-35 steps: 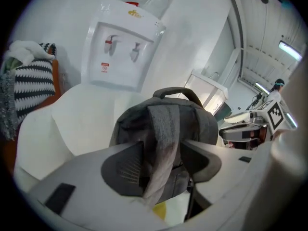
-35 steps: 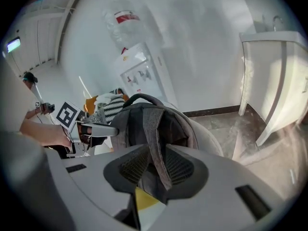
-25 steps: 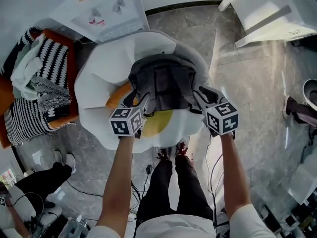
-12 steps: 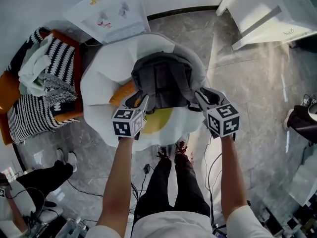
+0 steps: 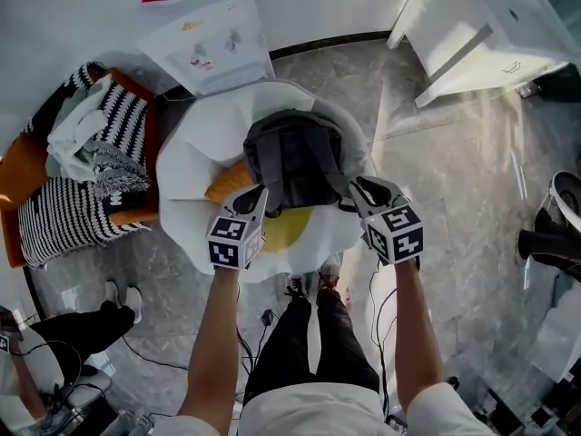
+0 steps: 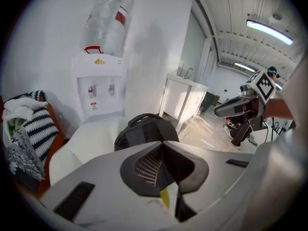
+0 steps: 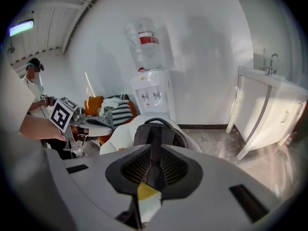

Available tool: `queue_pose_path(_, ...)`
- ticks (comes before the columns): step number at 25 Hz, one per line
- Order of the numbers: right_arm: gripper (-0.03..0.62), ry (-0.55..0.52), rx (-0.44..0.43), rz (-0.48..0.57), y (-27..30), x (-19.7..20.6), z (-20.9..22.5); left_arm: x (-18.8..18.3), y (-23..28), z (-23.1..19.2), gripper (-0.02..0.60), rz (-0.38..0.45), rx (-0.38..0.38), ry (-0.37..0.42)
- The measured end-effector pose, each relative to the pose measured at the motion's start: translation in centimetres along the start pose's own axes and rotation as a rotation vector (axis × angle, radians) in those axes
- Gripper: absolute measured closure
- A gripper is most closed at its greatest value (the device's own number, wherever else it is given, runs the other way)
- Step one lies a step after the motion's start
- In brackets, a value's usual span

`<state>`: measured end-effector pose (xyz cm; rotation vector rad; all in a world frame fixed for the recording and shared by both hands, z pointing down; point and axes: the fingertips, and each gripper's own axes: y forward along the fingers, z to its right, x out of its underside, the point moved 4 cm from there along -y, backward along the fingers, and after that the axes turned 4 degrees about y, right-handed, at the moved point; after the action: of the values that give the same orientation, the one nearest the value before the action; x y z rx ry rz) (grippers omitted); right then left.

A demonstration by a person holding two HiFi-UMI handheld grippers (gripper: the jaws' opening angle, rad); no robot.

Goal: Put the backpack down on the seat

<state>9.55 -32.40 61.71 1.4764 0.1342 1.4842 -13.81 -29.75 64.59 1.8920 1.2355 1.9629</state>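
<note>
The dark grey backpack (image 5: pixel 295 157) stands upright on the white seat (image 5: pixel 195 143), which has a yellow middle; nothing holds it. My left gripper (image 5: pixel 259 196) hovers just short of the backpack's near left side. Its jaws have just been closing and are now shut with nothing between them (image 6: pixel 162 150). At the near right side my right gripper (image 5: pixel 363 189) hangs free, its pads a narrow gap apart and empty (image 7: pixel 154 165). The backpack (image 6: pixel 144 131) (image 7: pixel 156 131) lies beyond the jaws in both gripper views.
A water dispenser (image 5: pixel 218 48) stands against the wall behind the seat. An orange chair (image 5: pixel 23 166) piled with striped cloths is at the left. A white sink cabinet (image 5: pixel 481 25) is at the back right. Cables (image 5: pixel 268 321) and another person's legs (image 5: pixel 73 330) are on the floor.
Both grippers have drawn up and back from the backpack, which stays on the seat. The left jaws have gone from wide open to shut.
</note>
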Motion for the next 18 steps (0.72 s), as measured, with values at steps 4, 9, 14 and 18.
queue_pose_path(4,0.562,-0.035,0.005,-0.004,-1.6,-0.2,-0.9,-0.5,-1.0,1.8,0.577,0.009,0.048,-0.011)
queue_pose_path(9,0.591,0.007,0.032,-0.002,-3.6,0.1,-1.8,-0.6,-2.8,3.6,0.578,0.025,0.016,-0.019)
queue_pose_path(14,0.591,0.032,0.036,0.030,-5.6,-0.4,-3.4,-0.6,-4.9,5.1,0.578,0.027,-0.006,-0.051)
queue_pose_path(18,0.591,0.019,0.033,0.050,-7.4,-1.5,-4.6,-1.6,-6.7,6.1,0.578,0.052,0.004,-0.030)
